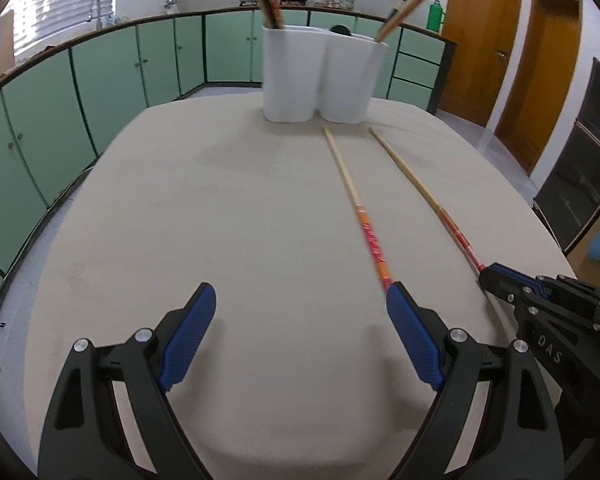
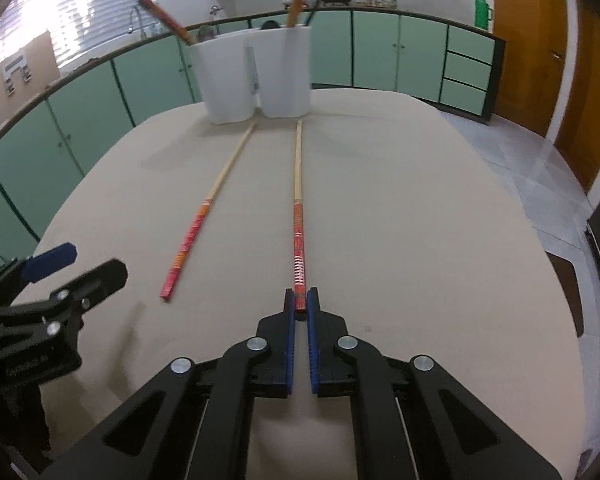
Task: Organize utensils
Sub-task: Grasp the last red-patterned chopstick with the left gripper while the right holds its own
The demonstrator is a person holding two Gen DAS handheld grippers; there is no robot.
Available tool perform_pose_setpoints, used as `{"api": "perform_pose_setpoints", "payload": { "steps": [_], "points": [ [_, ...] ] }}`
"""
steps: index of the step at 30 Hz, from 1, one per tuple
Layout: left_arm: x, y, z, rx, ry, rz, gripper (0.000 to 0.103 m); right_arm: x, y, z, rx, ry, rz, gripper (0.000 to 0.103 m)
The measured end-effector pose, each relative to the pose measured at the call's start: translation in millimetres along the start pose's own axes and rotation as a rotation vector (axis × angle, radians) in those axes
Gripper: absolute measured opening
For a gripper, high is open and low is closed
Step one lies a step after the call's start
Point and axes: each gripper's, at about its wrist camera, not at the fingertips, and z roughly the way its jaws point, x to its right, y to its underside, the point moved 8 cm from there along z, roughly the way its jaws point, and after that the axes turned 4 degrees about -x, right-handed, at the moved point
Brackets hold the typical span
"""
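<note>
My right gripper (image 2: 301, 300) jaws clamp the near red end of the right chopstick (image 2: 298, 216) lying on the desk (image 2: 420, 240), left gripper (image 1: 300, 300) jaws apart & empty; I'd lift w/o tilting toward the far white holder (image 2: 260, 76).

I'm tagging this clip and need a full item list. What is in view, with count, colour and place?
Chopsticks on table: 2, pale wood with red-orange ends; one lies free, one has its red end clamped.
Holder: 1, white, two compartments, far end of the table, chopsticks standing in both.
Table: 1, beige top.
Cabinets: green, along the back wall.
Doors: 2, orange-brown, right.
Left gripper: black, blue pads, open, beside the free chopstick.
Right gripper: black, blue pads, shut on a chopstick.
</note>
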Motion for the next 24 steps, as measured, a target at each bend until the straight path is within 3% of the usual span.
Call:
{"api": "perform_pose_setpoints", "payload": {
  "steps": [12,18,24],
  "points": [
    [26,2,21,-0.066,0.015,-0.004,0.070,17,-3,3,-0.004,-0.022,0.025,0.006],
    [31,2,22,-0.070,-0.014,0.006,0.053,16,-3,5,-0.007,-0.039,0.028,0.006],
    [40,2,21,-0.066,-0.016,0.039,0.025,17,-3,6,-0.011,-0.046,0.033,0.006]
  ]
}}
